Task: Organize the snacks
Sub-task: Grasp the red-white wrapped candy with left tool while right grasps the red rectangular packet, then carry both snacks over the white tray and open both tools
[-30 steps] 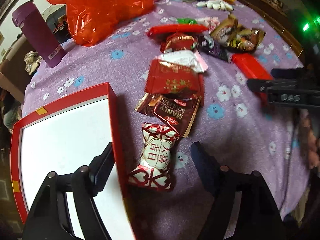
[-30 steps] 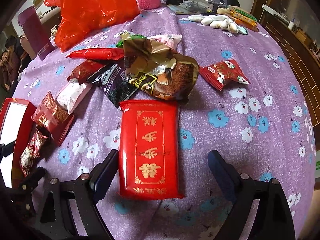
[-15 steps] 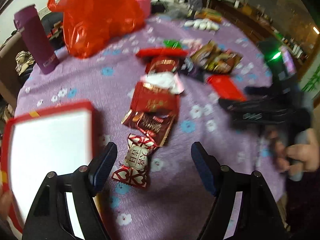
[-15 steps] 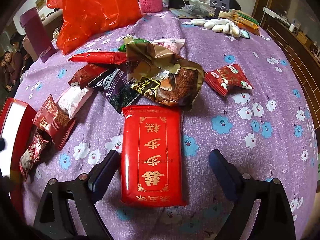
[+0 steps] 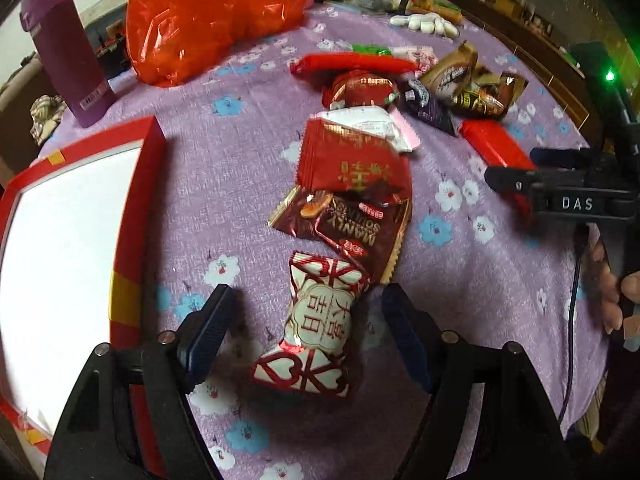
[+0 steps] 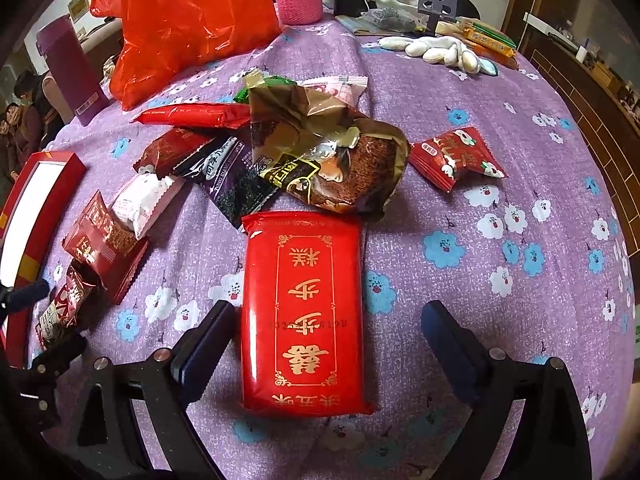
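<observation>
Two tools stand wide and empty. The left tool (image 5: 304, 320) straddles a red-and-white candy packet (image 5: 318, 320); the right tool (image 6: 326, 340) straddles a flat red cake pack (image 6: 304, 312). The brown wrapper (image 5: 352, 228) overlaps the candy's far end, so a lift may drag it along. Left of the candy sits the red box (image 5: 138, 216), likely the destination. Farther across the counter (image 6: 500, 184), the gold bag (image 6: 332, 160) touches the cake pack's far edge.
</observation>
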Demonstrator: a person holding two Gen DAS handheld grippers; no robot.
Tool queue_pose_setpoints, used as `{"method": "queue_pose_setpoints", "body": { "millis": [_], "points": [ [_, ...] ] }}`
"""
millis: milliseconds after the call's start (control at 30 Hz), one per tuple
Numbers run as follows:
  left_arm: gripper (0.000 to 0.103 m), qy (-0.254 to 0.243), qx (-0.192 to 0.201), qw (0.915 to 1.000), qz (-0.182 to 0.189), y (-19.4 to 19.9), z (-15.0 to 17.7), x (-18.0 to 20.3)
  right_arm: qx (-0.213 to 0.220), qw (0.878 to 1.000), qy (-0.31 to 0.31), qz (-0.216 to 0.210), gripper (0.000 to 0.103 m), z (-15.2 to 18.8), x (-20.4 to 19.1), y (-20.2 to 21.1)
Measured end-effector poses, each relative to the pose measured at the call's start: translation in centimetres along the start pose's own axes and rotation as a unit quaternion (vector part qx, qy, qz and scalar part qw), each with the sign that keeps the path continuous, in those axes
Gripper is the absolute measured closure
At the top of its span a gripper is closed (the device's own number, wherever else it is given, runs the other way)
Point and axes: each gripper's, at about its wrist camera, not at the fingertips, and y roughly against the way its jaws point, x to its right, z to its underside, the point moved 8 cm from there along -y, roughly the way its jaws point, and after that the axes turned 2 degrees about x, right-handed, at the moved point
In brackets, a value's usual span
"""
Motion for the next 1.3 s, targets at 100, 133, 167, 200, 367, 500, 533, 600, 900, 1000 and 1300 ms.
{"method": "queue_pose_setpoints", "body": {
  "millis": [100,133,167,200,367,500,533,600,900,1000,1300],
  "points": [
    [0.05,-0.017,0.014,0.9997,0.01,0.4,-0.1,1.0,0.007,1.0,0.0,0.001,0.012,0.0,0.0,0.2],
    [0.058,-0.017,0.015,0.9997,0.012,0.5,-0.2,1.2,0.01,1.0,0.002,0.0,0.017,0.0,-0.1,0.3],
    [0.065,-0.018,0.017,0.9996,0.013,0.6,-0.3,1.4,0.014,1.0,0.005,-0.002,0.024,0.0,-0.3,0.5],
    [0.065,-0.019,0.018,0.9996,0.014,0.6,-0.3,1.5,0.018,1.0,0.006,-0.002,0.029,0.0,-0.4,0.7],
    [0.067,-0.012,0.022,0.9991,0.034,1.1,0.3,2.3,0.024,1.0,0.014,-0.012,0.054,0.2,-0.8,1.2],
    [0.067,0.016,0.029,0.9985,0.044,1.9,1.3,2.4,0.023,0.999,0.02,-0.018,0.055,0.7,-0.5,1.5],
    [0.067,0.022,0.031,0.9982,0.046,2.1,1.5,2.4,0.023,0.999,0.02,-0.023,0.055,0.9,-0.5,1.6],
    [0.067,0.034,0.037,0.9974,0.052,2.6,2.0,2.5,0.02,0.999,0.02,-0.034,0.055,1.2,-0.4,1.9],
    [0.067,0.049,0.073,0.9951,0.046,5.8,2.8,2.1,0.0,0.99,0.01,-0.141,0.056,3.0,-2.6,3.6],
    [0.067,0.052,0.091,0.9938,0.035,7.6,2.8,1.2,-0.002,0.981,0.013,-0.191,0.056,3.0,-4.7,4.7],
    [0.067,0.104,0.139,0.9843,-0.033,11.6,3.7,-6.2,0.017,0.958,0.068,-0.278,0.056,1.3,-15.1,8.0]
  ]
}}
